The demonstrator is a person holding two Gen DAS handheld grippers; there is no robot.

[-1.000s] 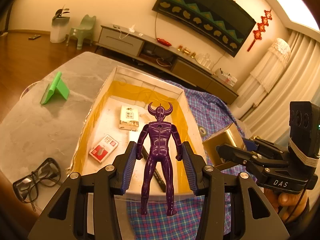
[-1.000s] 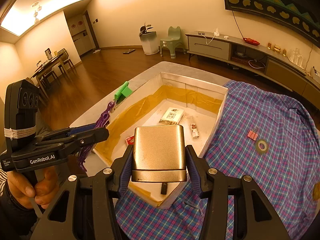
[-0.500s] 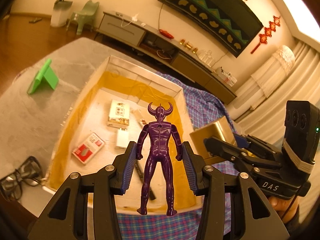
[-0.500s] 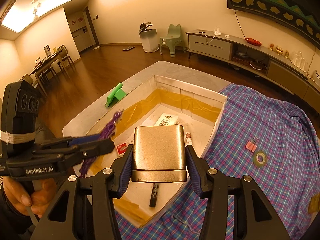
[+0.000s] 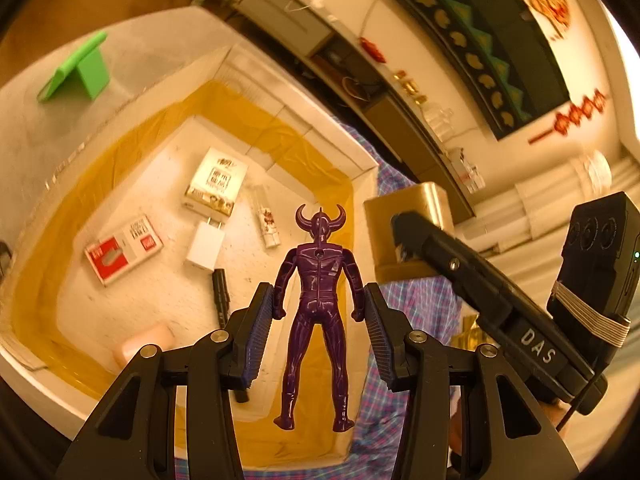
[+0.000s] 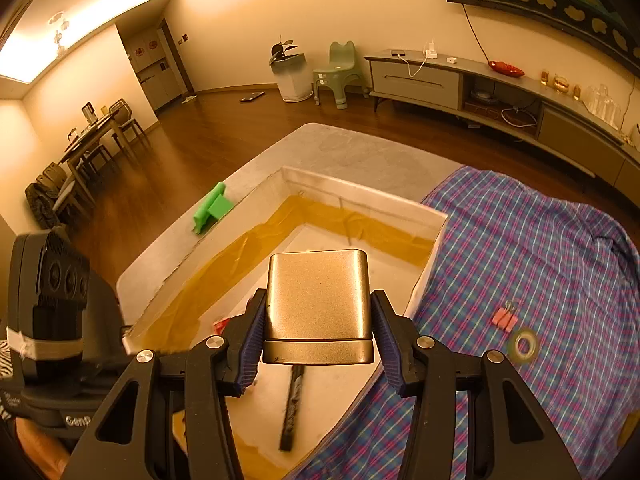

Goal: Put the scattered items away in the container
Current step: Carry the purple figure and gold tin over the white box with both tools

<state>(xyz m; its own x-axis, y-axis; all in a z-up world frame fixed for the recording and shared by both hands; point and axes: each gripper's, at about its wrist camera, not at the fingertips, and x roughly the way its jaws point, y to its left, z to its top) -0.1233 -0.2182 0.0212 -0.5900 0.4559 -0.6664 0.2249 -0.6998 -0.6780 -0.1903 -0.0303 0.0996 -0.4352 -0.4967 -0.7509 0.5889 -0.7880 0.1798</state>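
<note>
A glossy purple horned figure (image 5: 318, 300) hangs upright, back to the camera, over the open white box (image 5: 304, 128) with yellow-taped inner walls. A gold rounded tin (image 6: 318, 304) is held above the same box, which already contains cartons, a white charger, a small bottle and a black pen (image 6: 294, 404). A pink clip (image 6: 505, 317) and tape roll (image 6: 523, 345) lie on the plaid cloth beside it.

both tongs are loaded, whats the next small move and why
Probably lower both a little, then open. The left tongs grip the purple figure over the box floor; the right tongs hold the gold tin above it too.
</note>
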